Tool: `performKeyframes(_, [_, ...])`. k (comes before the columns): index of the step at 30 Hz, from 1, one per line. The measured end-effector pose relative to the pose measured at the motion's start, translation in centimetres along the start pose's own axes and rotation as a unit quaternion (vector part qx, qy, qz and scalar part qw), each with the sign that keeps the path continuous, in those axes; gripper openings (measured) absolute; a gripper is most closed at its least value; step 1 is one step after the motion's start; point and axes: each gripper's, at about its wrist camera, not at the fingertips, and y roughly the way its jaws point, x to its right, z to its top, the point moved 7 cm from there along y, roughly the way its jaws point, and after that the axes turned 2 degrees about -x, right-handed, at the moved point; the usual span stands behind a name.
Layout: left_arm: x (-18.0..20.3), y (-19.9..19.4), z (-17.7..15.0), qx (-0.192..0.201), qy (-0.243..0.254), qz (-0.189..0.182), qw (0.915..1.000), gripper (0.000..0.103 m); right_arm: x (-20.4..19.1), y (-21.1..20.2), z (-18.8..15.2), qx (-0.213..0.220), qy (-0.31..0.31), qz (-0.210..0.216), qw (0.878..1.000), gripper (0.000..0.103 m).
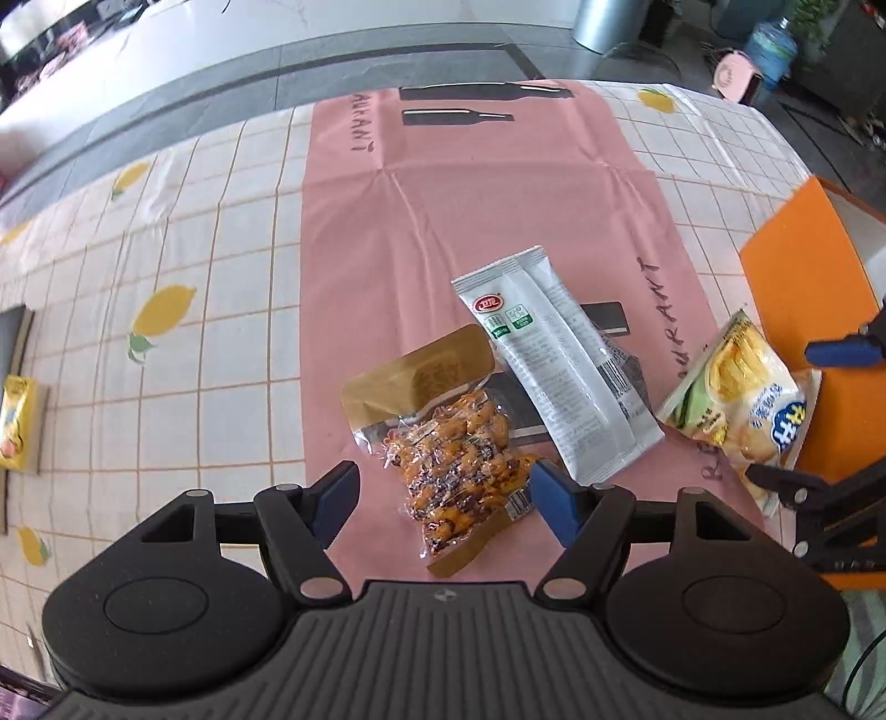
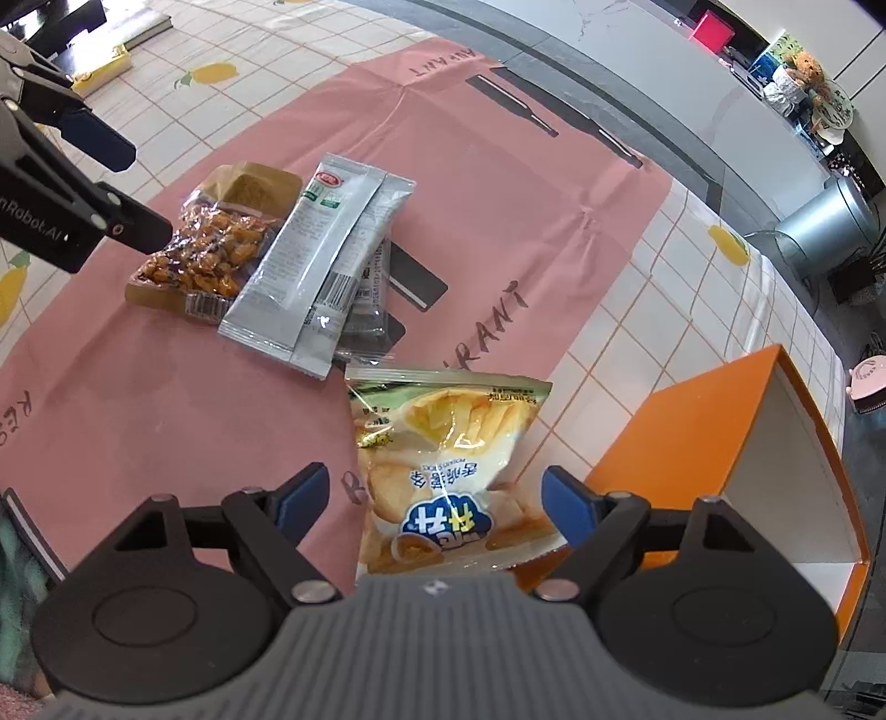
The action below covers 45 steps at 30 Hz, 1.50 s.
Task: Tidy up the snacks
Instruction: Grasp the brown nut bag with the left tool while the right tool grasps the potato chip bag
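Snacks lie on a pink mat (image 1: pixel 443 221) over the checked table (image 1: pixel 221 277), grey floor (image 1: pixel 277 66) behind; fingers of left gripper (image 1: pixel 443 498) and right gripper (image 2: pixel 432 498) stand apart.

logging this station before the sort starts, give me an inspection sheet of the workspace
surface: lemon-print cloth with a pink mat on it
job's things: peanut pack, grey sachets, chip bag on the mat; chip bag's corner reaches the orange box, which is open
clutter: yellow packet on a dark book, far left
grippers: left gripper open around the peanut pack; right gripper open around the chip bag
cables: nothing seen
surroundings: grey bin, water jug
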Motion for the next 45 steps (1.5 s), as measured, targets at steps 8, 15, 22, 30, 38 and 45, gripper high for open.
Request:
performKeyframes(8, [-0.3,2.7,0.2,-0.011,-0.064,-0.006,0.9979,0.083,0.3,2.2,0.3,-0.026,-0.009,-0.005,1.000,0.081])
performKeyframes(15, [-0.1,4.5,0.1,-0.025,-0.085,0.005,0.9960,0.084,0.4,3.6,0.2,-0.043,0.005,0.011,0.999,0.081])
performKeyframes(22, [-0.3,5.5,0.1,-0.031,-0.097,0.020,0.9946,0.085,0.3,4.6,0.2,-0.055,0.008,0.013,0.998,0.080])
performKeyframes(30, [0.1,5.5,-0.1,-0.028,-0.076,0.029,0.9963,0.080,0.3,4.9,0.0,-0.057,0.014,0.015,0.998,0.072])
performKeyframes(38, [-0.4,5.2,-0.5,-0.027,-0.076,0.025,0.9965,0.075,-0.1,4.5,-0.1,-0.046,0.010,0.017,0.999,0.059])
performKeyframes(45, [-1.6,3.9,-1.2,-0.024,-0.076,0.029,0.9964,0.073,-0.2,3.2,-0.1,-0.038,0.022,0.014,0.999,0.044])
